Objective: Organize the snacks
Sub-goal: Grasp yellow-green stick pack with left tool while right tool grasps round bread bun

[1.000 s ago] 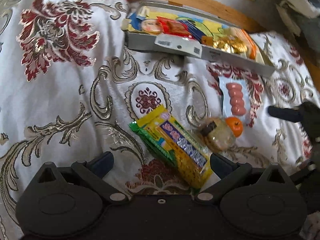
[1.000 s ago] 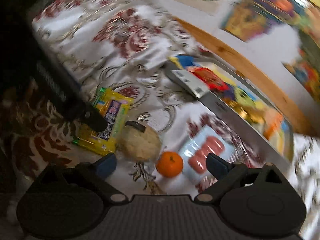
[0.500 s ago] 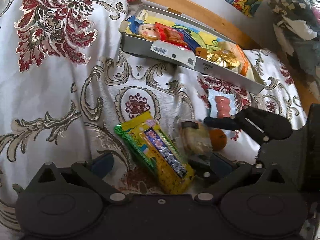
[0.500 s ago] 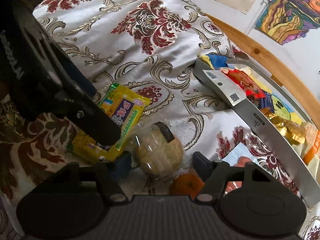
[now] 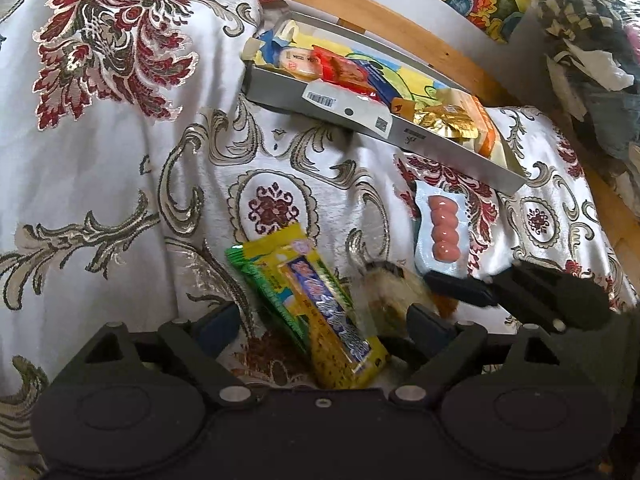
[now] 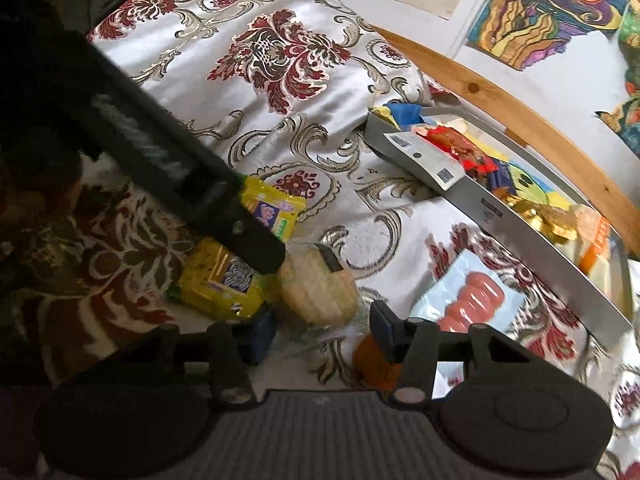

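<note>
On the patterned bedspread point(image 5: 120, 152), in the left wrist view, the left gripper point(image 5: 320, 322) stands spread wide with the yellow snack pack point(image 5: 320, 308) lying between its fingers, not gripped. Just right of the pack sits a round bun in clear wrap point(image 5: 390, 292), partly blurred. Past it lies the pale blue sausage pack point(image 5: 442, 226), and along the bedspread's far edge, against the wooden bed rail point(image 5: 400, 16), rests the grey tray point(image 5: 360, 114) filled with snacks. The right gripper enters from the right, one finger point(image 5: 460, 286) beside the bun.

In the right wrist view, the right gripper point(image 6: 320, 326) is released, its fingers either side of the wrapped bun point(image 6: 320, 288) without clamping it. An orange point(image 6: 372, 360) peeks out behind the right finger. The yellow snack pack point(image 6: 224, 280) lies left of the bun under the left gripper's finger point(image 6: 240, 228); the sausage pack point(image 6: 472, 296) and tray point(image 6: 520, 232) lie to the right.
</note>
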Motion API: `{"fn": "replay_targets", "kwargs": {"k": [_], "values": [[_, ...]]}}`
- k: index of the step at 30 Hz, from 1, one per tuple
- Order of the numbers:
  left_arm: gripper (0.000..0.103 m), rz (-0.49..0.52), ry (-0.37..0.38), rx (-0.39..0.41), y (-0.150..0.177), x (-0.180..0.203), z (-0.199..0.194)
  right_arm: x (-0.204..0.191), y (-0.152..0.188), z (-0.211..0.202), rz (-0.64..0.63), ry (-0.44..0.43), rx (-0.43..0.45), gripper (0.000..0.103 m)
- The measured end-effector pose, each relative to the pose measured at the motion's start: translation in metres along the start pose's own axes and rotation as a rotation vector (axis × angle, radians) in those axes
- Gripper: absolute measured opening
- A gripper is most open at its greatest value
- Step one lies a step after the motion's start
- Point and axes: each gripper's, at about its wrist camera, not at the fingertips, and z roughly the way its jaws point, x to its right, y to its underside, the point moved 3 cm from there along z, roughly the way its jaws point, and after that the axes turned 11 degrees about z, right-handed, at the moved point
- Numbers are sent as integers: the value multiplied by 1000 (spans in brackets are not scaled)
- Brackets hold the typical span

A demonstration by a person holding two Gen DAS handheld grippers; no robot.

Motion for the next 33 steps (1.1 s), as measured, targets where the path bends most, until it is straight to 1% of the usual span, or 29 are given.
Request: {"fn": "replay_targets", "kwargs": {"k": [3, 6, 8, 9, 10, 13, 16, 19, 23, 27, 28, 30, 31, 33], "values": [[91, 7, -18, -5, 0, -1, 0, -1, 3, -11, 27, 20, -17, 52], [91, 3, -14, -2, 0, 0, -1, -3, 5, -24, 50, 47, -21, 51], [90, 8, -12, -3, 0, 1, -1, -6, 7, -27, 46, 65, -22, 52], [87, 11, -9, -5, 0, 2, 0, -7, 8, -27, 37, 72, -23, 52], [86, 15, -6, -6, 1, 3, 0, -10, 9, -27, 20, 85, -19, 53], [83, 22, 15, -3, 1, 5, -1, -17, 12, -24, -47, 135, 1, 63], [82, 24, 27, 0, 2, 5, 1, -17, 11, -23, -61, 153, 17, 73], [81, 21, 32, 1, 2, 3, 3, -9, 9, -19, -24, 126, 15, 77], [80, 3, 34, 3, 0, -1, 5, -4, 7, -16, 29, 64, 1, 78], [80, -13, 27, -1, -2, -5, 8, 0, -1, -17, 52, -35, -17, 78], [80, -21, 26, -5, -3, -6, 9, 2, -3, -18, 74, -68, -20, 79], [79, -37, 28, -8, -4, -7, 11, 4, -6, -15, 119, -101, -28, 79], [79, -45, 26, -11, -5, -8, 13, 5, -7, -12, 148, -108, -36, 78], [79, -60, 18, -25, -8, -8, 16, 7, -7, -8, 194, -119, -42, 71]]}}
